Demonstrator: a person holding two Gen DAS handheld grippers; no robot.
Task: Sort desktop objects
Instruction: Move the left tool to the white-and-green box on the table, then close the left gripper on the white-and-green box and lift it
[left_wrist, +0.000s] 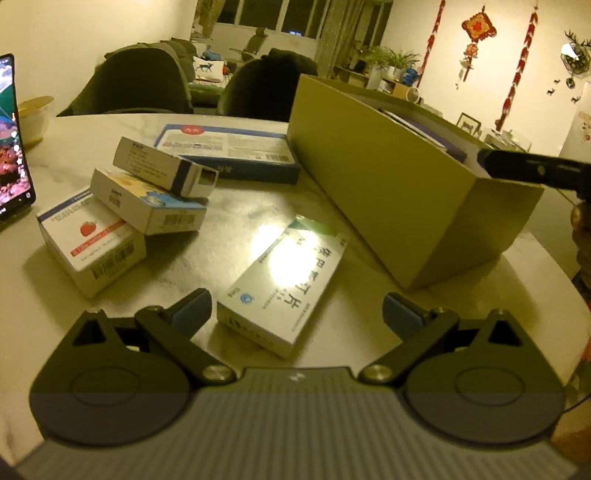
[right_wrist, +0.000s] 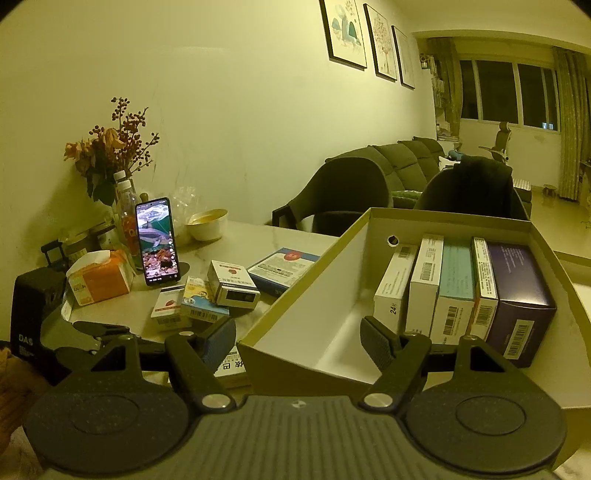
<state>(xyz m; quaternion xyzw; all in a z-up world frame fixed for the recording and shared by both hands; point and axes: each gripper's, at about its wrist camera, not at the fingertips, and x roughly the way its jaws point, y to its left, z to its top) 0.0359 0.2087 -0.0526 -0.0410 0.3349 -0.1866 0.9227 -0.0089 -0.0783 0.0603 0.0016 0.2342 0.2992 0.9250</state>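
Left wrist view shows the left gripper (left_wrist: 295, 310) spread wide near the flat white-and-green pill box (left_wrist: 284, 284), likely ready to pinch it for the tan cardboard box (left_wrist: 406, 192).

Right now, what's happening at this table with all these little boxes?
A person is sorting medicine boxes into a cardboard storage box, holding a two-finger gripper in each hand. Five boxes already stand upright in a row inside it. The left gripper is open, its fingers either side of a white flat box lying on the table, not gripping it. The right gripper hangs open at the storage box's near corner, empty. Four more boxes lie loose beside a propped-up phone.
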